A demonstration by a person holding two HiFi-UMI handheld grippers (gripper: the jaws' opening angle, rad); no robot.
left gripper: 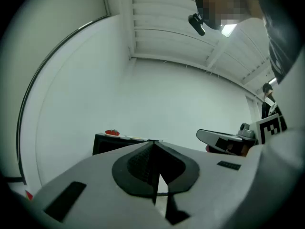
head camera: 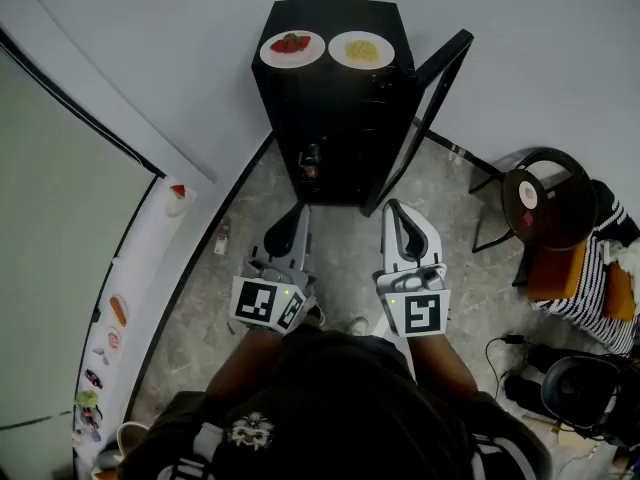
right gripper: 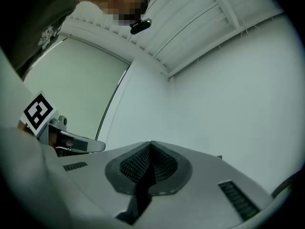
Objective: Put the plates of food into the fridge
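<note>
A small black fridge point(head camera: 335, 108) stands against the white wall, its door point(head camera: 420, 118) swung open to the right. On its top sit two white plates: one with red food point(head camera: 292, 47) and one with yellow food point(head camera: 361, 49). My left gripper point(head camera: 296, 213) and right gripper point(head camera: 393, 211) are held side by side in front of the fridge, both shut and empty, tips pointing at it. In the left gripper view the fridge top point(left gripper: 119, 140) and the red food point(left gripper: 112, 132) show beyond the shut left gripper point(left gripper: 153, 144). The right gripper view shows the shut right gripper point(right gripper: 151, 147) against bare wall.
A round dark stool point(head camera: 545, 196) stands at the right, with striped cloth point(head camera: 600, 278) and cables behind it. A white shelf point(head camera: 130, 298) with small food items runs along the left. A small bottle point(head camera: 222, 236) stands on the stone floor near it.
</note>
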